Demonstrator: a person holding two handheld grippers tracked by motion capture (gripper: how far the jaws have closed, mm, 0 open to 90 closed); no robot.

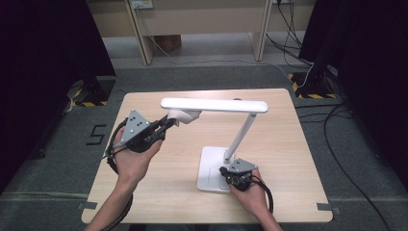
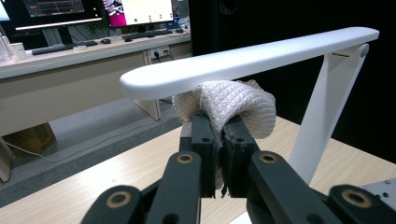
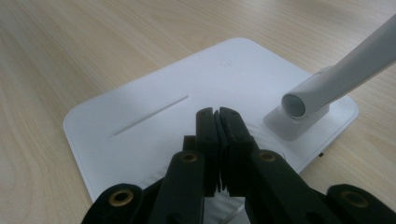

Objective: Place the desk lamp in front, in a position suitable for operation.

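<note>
Here one lamp [image 1: 226,139], one cloth [image 2: 233,105], two grippers: left [image 1: 168,123], right [image 1: 224,170]

cloth [image 2: 233,105] under lamp head [image 1: 214,105], lamp base [image 1: 209,168] on table [image 1: 159,183]

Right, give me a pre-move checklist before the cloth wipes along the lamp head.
1. Cloth pinched in the left gripper: ok, the fingers are shut on a fold of it.
2. Cloth against the underside of the lamp head: ok, it sits right under it, near the free end.
3. Right gripper steadying the lamp base: ok, closed fingers over the plate; how firmly they press, cannot tell.
4. Lamp arm upright on its hinge: ok.
5. Wipe path along the head free of obstacles: ok.
6. Dirt left on the head: cannot tell.
</note>
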